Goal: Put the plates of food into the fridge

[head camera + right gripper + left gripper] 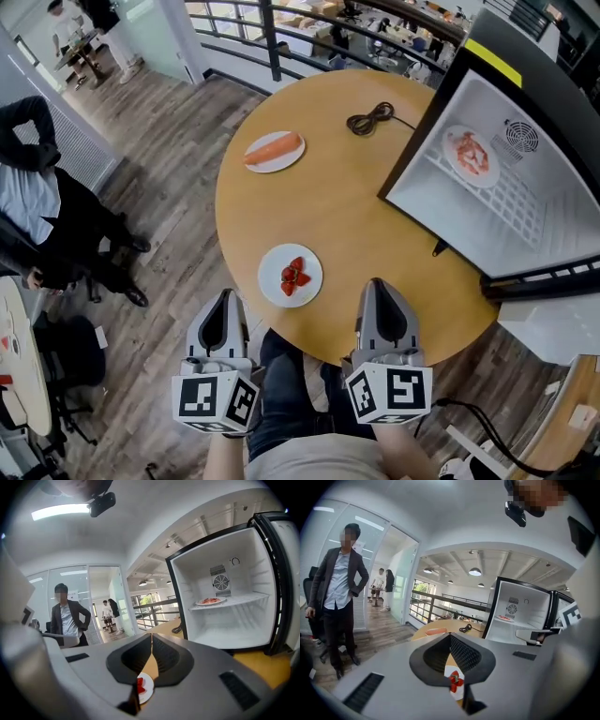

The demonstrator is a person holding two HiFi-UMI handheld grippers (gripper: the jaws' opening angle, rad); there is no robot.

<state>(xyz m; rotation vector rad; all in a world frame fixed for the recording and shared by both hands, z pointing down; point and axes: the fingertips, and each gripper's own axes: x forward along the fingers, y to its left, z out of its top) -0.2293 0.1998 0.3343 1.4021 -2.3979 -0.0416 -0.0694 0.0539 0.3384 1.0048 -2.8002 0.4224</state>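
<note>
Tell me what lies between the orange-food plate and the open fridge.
A coiled black cable, lying on the table between the orange-food plate and the fridge; the head view shows it.

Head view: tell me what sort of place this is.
Probably an office mezzanine: a railing overlooks desks below, and glass partitions wall off side rooms.

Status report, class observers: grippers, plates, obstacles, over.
Left gripper, right gripper shut, empty, near table edge. Strawberry plate, salmon plate on table; third plate inside fridge. Cable lies near fridge.
</note>
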